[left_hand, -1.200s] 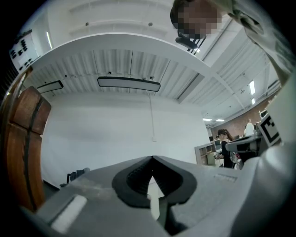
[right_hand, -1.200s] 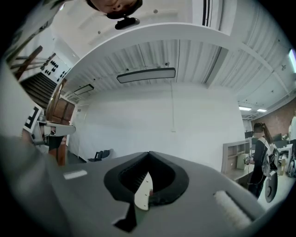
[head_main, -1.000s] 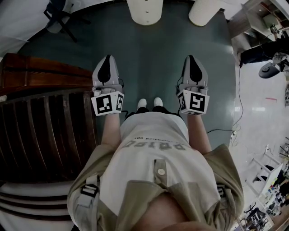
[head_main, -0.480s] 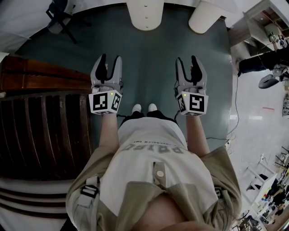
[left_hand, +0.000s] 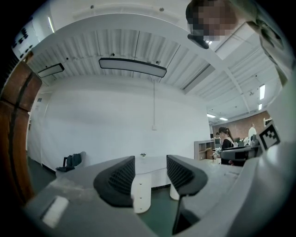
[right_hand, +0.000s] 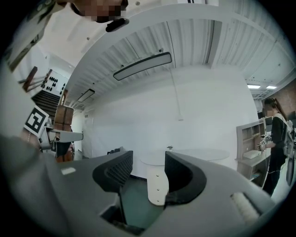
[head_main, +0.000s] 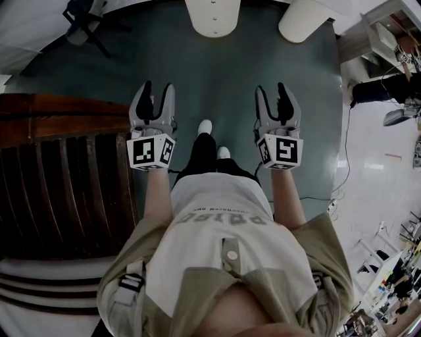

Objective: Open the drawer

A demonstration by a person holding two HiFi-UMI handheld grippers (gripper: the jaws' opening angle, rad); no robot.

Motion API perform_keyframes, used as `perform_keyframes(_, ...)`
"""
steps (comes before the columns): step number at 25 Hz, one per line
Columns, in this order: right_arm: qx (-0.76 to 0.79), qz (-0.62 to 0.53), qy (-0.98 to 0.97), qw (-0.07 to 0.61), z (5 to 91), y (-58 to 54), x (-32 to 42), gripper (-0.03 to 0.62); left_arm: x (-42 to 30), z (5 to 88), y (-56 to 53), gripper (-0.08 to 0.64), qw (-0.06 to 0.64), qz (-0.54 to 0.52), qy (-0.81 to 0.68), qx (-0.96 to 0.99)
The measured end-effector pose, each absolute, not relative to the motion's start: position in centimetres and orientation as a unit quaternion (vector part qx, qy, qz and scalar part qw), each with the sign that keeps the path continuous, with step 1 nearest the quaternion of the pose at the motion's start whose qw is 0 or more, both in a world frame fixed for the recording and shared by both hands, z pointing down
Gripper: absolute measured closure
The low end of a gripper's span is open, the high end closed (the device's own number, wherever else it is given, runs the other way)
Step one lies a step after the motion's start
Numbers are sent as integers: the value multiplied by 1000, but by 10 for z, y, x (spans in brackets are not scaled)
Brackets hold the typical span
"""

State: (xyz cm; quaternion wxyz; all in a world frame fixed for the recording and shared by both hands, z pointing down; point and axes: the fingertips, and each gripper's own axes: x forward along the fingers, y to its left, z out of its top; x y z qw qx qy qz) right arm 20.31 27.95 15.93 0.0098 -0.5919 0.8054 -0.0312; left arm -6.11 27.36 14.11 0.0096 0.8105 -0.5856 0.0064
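Drawer: none can be made out; presumably it is in the dark wooden furniture (head_main: 66, 171) close at the person's left.
Left hand-held gripper (head_main: 158, 89): jaws wide apart, empty.
Right hand-held gripper (head_main: 271, 89): same, empty.
Handling: probably rigid, weighty wood; pull by handle or front lip.
Far: white table pedestal (head_main: 212, 16).

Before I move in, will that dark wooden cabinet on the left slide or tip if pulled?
Probably not: the dark wooden cabinet looks broad and solid, so likely heavy and rigid. It seems to stand on the floor, so tipping looks unlikely.
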Motion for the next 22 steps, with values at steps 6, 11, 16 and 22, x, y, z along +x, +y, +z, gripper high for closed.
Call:
perform_keyframes(6, -591, -31, 806, 0, 168, 243, 176, 373, -77, 151, 234, 348, 15, 9, -574, 818)
perform_keyframes(11, -598, -18, 801, 1, 157, 197, 155, 373, -98, 137, 181, 348, 0, 1, -563, 826)
perform_keyframes(16, -606, 0, 796, 8, 141, 153, 131, 373, -122, 120, 131, 348, -13, -14, -556, 831)
perform_keyframes(22, -615, 1, 788, 7, 136, 106, 112, 373, -143, 112, 83, 348, -17, -23, -549, 835)
